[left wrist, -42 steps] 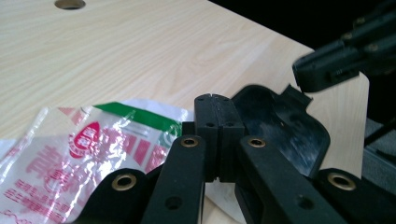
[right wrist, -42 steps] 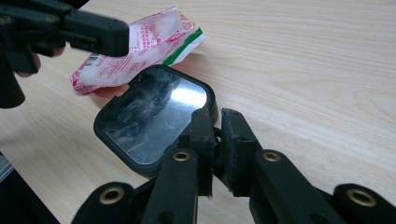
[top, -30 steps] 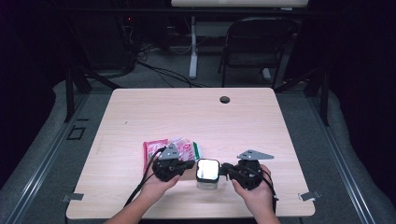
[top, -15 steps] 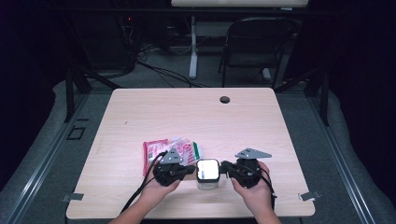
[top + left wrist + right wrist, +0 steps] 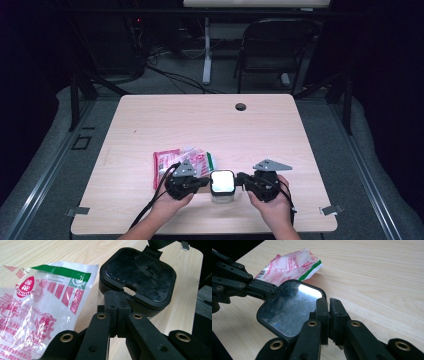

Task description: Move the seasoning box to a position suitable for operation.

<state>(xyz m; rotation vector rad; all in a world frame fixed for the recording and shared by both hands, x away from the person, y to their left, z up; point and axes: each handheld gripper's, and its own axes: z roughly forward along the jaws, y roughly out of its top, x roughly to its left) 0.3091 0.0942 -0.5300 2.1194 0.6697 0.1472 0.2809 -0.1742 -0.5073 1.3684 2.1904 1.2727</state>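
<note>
High view: the lidded container (image 5: 222,185) sits near the table's (image 5: 310,150) front edge between both grippers, left gripper (image 5: 199,183) and right gripper (image 5: 243,181) each pressed shut against its lid edge, lid not yet open, packet (image 5: 172,162) untouched beside it.

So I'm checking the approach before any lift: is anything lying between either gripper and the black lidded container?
Nothing visible does. The left gripper and right gripper already sit against opposite sides of the container, jaws shut. The snack packet lies beside it, behind the left gripper.
</note>
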